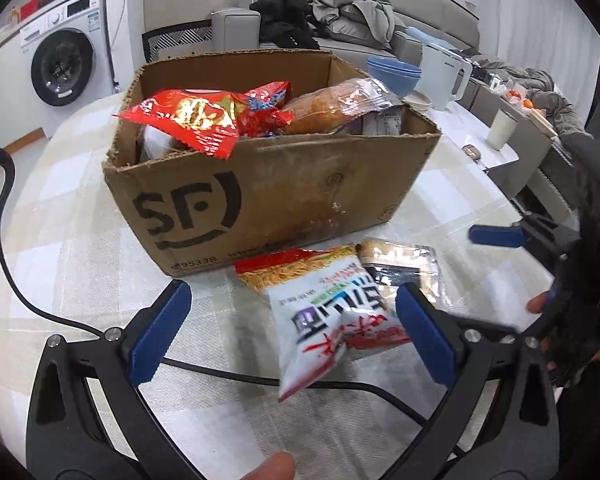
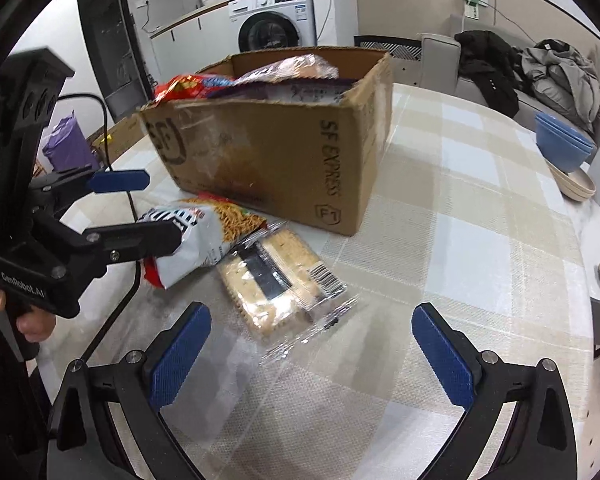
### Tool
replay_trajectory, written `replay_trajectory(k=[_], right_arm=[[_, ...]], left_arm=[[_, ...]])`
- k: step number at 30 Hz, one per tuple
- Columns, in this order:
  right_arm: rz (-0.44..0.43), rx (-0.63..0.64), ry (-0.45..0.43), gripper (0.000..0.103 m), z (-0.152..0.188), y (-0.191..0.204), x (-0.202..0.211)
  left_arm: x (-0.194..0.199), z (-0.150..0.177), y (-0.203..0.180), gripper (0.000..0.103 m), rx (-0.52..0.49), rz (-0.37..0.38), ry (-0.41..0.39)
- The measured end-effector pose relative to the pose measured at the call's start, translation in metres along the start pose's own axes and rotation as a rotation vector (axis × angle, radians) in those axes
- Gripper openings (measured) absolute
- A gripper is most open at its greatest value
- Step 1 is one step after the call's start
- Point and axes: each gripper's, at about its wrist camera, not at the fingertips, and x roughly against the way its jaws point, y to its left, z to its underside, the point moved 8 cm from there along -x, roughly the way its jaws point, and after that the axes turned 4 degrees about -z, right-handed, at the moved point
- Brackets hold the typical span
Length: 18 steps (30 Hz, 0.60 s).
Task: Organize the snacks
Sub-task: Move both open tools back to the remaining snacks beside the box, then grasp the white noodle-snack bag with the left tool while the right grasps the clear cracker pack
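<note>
A cardboard SF box (image 1: 260, 184) stands on the checked tablecloth, filled with snack packs; it also shows in the right wrist view (image 2: 284, 152). In front of it lie a white noodle-snack bag (image 1: 324, 312) (image 2: 204, 236) and a clear pack of crackers (image 1: 400, 268) (image 2: 276, 288). My left gripper (image 1: 292, 332) is open, its fingers either side of the noodle bag. My right gripper (image 2: 312, 356) is open, just short of the cracker pack. The left gripper (image 2: 140, 208) also shows in the right wrist view.
A black cable (image 1: 4, 216) trails across the table's left side. Blue bowls (image 2: 564, 144), a white kettle (image 1: 444, 76), a white cup (image 1: 500, 128) stand at the far right. A washing machine (image 1: 60, 64) and a sofa with clothes (image 1: 340, 16) lie beyond.
</note>
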Motion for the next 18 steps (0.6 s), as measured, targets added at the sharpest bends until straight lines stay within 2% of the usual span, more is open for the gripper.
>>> replay_trajectory(k=[7, 10, 18], right_arm=[[0.044, 0.025, 0.045, 0.102, 0.003, 0.009, -0.021], [0.054, 0.025, 0.051, 0.102, 0.003, 0.009, -0.026], [0.079, 0.026, 0.061, 0.102, 0.002, 0.011, -0.039]], left_arm=[[-0.007, 0.001, -0.004, 0.102, -0.012, -0.007, 0.014], [-0.015, 0.003, -0.004, 0.102, -0.016, -0.032, 0.02], [-0.029, 0.006, -0.007, 0.101, -0.019, -0.025, 0.029]])
